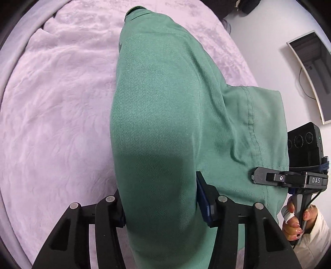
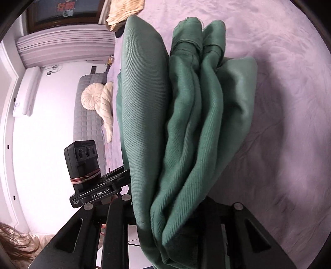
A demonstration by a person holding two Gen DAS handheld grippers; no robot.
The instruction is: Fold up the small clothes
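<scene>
A green twill garment (image 1: 165, 115) hangs lifted above the lilac blanket (image 1: 58, 107). My left gripper (image 1: 163, 209) is shut on one part of it; cloth fills the gap between the fingers. My right gripper (image 2: 175, 219) is shut on a bunched, pleated part of the same green garment (image 2: 186, 124). The right gripper also shows in the left wrist view (image 1: 253, 175), pinching the garment's hemmed edge at the right. The left gripper's body shows in the right wrist view, left of the cloth; its tips are hidden behind the fabric.
The lilac blanket (image 2: 289, 103) covers the bed under both grippers. A grey quilted headboard with cream cushions (image 2: 97, 97) lies at the left. A wall-mounted screen (image 1: 310, 72) hangs at the right. A tan garment (image 2: 124, 12) lies at the far edge.
</scene>
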